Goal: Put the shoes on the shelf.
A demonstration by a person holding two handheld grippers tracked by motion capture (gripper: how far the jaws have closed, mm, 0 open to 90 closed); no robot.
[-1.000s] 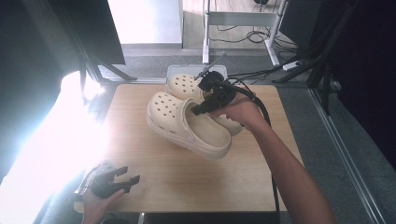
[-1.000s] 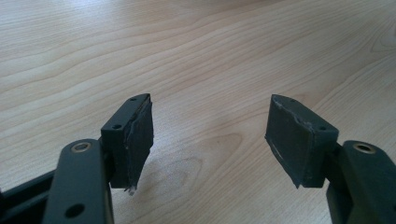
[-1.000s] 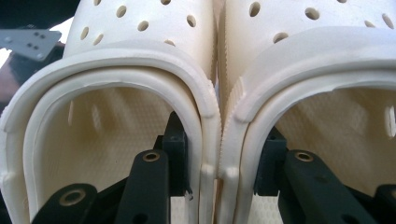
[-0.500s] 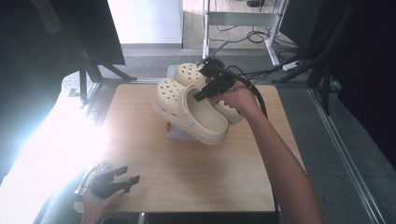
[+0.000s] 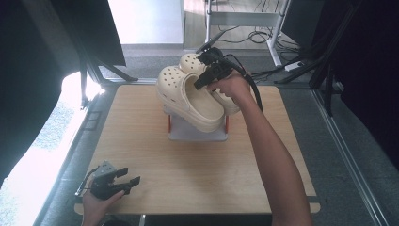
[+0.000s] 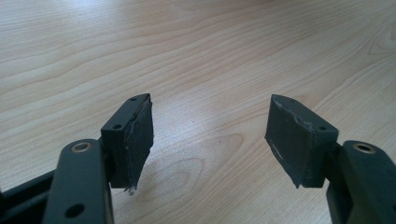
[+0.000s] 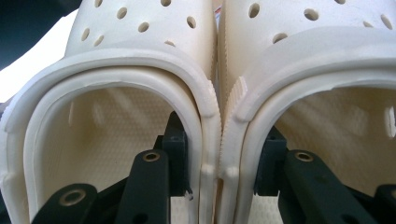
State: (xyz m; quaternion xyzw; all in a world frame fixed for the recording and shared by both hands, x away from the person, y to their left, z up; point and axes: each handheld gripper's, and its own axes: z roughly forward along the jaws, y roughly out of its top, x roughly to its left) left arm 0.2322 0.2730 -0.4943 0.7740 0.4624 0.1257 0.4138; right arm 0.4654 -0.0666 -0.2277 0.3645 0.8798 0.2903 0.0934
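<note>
Two cream clogs with holes in their toes hang side by side in the air. In the high view the left clog [image 5: 188, 99] and the right clog [image 5: 231, 102] hover over the back middle of the wooden table [image 5: 136, 136]. My right gripper [image 5: 208, 77] is shut on their two touching inner walls, one jaw inside each shoe. The right gripper view looks into both openings, left clog [image 7: 140, 51] and right clog [image 7: 317, 46], with my right gripper [image 7: 219, 158] pinching the walls between them. My left gripper [image 5: 126, 181] rests open at the table's front left corner, and the left gripper view has my left gripper [image 6: 210, 135] over bare wood.
A small grey stand with orange legs [image 5: 197, 133] sits on the table directly under the lifted clogs. Dark panels stand at the left and right. Cables and a desk frame [image 5: 263, 28] lie on the floor beyond the table's back edge.
The right gripper has carried the pair of clogs up and toward the back of the table, uncovering the grey stand beneath them. The left gripper has stayed put.
</note>
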